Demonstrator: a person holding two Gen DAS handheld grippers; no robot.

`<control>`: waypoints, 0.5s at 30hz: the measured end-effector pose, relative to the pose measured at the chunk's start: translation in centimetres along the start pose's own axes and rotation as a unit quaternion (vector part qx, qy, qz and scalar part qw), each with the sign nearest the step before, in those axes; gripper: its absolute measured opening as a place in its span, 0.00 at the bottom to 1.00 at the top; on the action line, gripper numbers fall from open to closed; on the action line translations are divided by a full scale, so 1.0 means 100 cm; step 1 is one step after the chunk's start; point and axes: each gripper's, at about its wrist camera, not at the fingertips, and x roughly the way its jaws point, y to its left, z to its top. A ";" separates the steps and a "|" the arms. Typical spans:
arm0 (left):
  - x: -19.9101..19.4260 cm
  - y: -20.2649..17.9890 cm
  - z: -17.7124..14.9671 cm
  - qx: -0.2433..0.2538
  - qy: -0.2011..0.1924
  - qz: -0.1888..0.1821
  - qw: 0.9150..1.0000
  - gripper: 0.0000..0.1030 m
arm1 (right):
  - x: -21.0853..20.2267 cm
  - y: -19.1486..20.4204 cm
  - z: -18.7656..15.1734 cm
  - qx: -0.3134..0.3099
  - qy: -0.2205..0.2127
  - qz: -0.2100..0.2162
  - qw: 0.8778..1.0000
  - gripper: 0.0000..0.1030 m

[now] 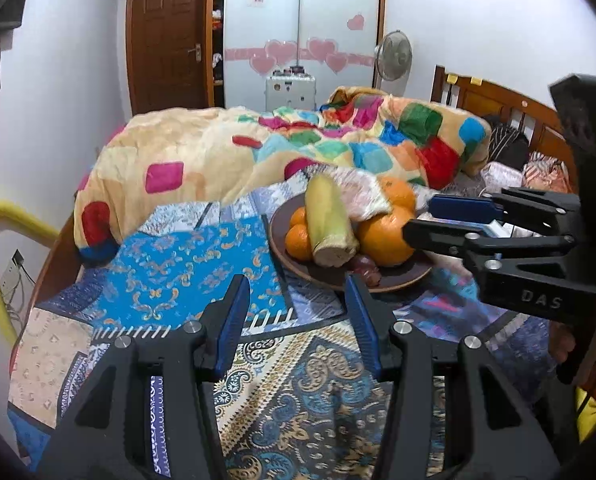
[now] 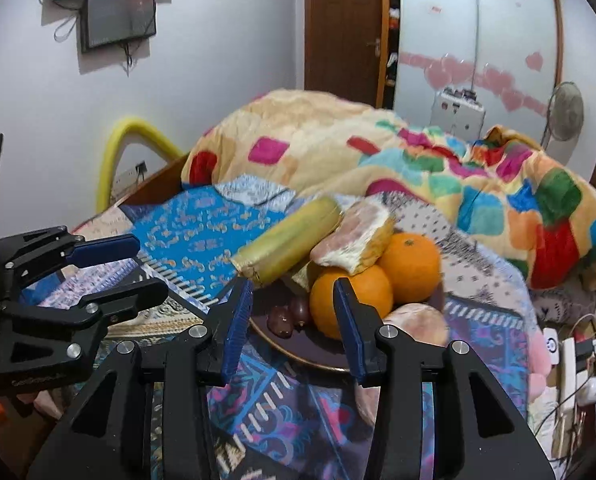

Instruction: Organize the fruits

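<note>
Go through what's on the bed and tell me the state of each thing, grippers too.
Left gripper: open, empty.
Right gripper: open, empty, near the plate.
Plate: piled with fruit.
Corn: lying atop the oranges.
Front orange: whole, unpeeled.
Door: closed.

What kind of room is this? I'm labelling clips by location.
Most likely a bedroom: the plate of fruit sits on a bed with a patchwork blanket and wooden headboard, and a sliding-door wardrobe stands behind.
</note>
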 end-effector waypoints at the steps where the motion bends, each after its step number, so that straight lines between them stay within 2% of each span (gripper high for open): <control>1: -0.008 -0.003 0.003 -0.002 -0.008 -0.001 1.000 0.48 | -0.009 0.000 0.000 0.002 -0.008 -0.003 1.000 0.37; 6: -0.058 -0.019 0.016 -0.001 -0.058 -0.010 0.998 0.48 | -0.072 0.001 0.003 0.014 -0.070 -0.031 0.997 0.37; 10: -0.110 -0.037 0.021 0.011 -0.111 -0.007 0.994 0.48 | -0.127 0.006 0.003 0.024 -0.125 -0.050 0.991 0.37; 15: -0.173 -0.058 0.019 0.020 -0.170 -0.005 0.985 0.61 | -0.188 0.022 -0.005 0.031 -0.185 -0.068 0.980 0.41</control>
